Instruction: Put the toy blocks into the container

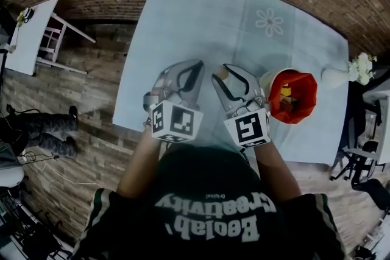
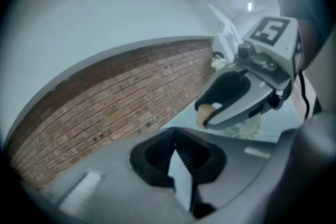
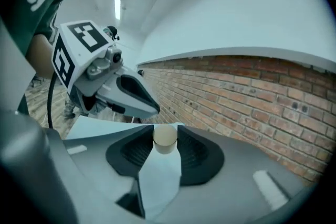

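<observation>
The large table under a pale blue cloth carries near its right side a round orange-red container, which stands upright with an open mouth and some coloured pieces already inside. A small white vase with flowers stands just beyond it, at the table's edge. Both grippers are in the air over the near edge, close together. The left gripper has its jaws closed tip to tip, with nothing between them. The right gripper has its jaws partly apart and pressed on a small pale cylindrical toy block, held at the very tips. This block looks light, stiff and smooth, probably wood, so it should not break, but its round side could slip or roll out. The hold across the curved side seems adequate if it is kept firm. The way to the container is open cloth; care is needed for the container's rim, the vase behind it and the left gripper just beside
</observation>
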### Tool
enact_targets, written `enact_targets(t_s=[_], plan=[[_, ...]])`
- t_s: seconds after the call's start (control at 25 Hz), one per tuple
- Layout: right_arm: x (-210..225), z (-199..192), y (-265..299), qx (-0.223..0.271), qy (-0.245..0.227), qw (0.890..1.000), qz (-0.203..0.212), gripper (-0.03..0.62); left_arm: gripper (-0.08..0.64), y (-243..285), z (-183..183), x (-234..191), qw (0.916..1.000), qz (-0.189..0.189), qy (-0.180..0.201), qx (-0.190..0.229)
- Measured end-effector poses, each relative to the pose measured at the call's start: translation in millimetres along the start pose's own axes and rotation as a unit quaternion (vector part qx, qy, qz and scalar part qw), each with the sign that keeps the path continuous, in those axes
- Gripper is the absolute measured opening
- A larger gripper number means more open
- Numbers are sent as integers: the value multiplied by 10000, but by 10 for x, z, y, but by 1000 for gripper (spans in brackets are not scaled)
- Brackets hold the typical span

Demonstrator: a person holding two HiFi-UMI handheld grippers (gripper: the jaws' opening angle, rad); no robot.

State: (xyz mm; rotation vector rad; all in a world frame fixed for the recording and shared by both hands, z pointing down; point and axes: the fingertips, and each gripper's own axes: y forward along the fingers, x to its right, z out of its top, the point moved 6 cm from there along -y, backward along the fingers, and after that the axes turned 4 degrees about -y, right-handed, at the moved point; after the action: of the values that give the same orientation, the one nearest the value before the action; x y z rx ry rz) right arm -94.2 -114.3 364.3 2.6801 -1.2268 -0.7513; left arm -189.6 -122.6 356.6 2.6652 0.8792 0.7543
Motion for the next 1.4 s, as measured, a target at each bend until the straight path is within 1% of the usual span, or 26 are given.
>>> enact_targets(t_s=[0.12, 0.24, 0.4, 0.6, 0.72, 0.92, 1.08, 1.4], plan=[[-30, 307, -215, 247, -216, 9992, -241, 146, 3, -130, 47, 13, 9999, -1, 38, 100], [-130, 535, -349, 520, -161, 9977, -414, 146, 3, -253, 50, -33, 9999, 49, 26, 157], [-342, 623, -371, 521, -132, 9977, -405, 146, 3, -409, 73, -78, 9996, 55, 85, 281], [-489, 681, -489, 405, -147, 9966, -707, 146, 3, -556, 102, -25, 9986, -128, 221, 456], [-492, 641, -605, 405, -87, 9954, -869, 146, 2, -550, 141, 89, 9981, -243, 300, 487], [-355, 493, -847, 350, -45, 9942, -1017, 146, 3, -419, 337, 366, 9968, -423, 419, 527], [-137, 290, -1120, 287, -24, 9938, -1070, 146, 3, -196, 590, 660, 9955, -545, 485, 609], [379, -218, -1754, 212, 2, 9923, -1222, 146, 3, 266, 1108, 1348, 9929, -670, 604, 775]])
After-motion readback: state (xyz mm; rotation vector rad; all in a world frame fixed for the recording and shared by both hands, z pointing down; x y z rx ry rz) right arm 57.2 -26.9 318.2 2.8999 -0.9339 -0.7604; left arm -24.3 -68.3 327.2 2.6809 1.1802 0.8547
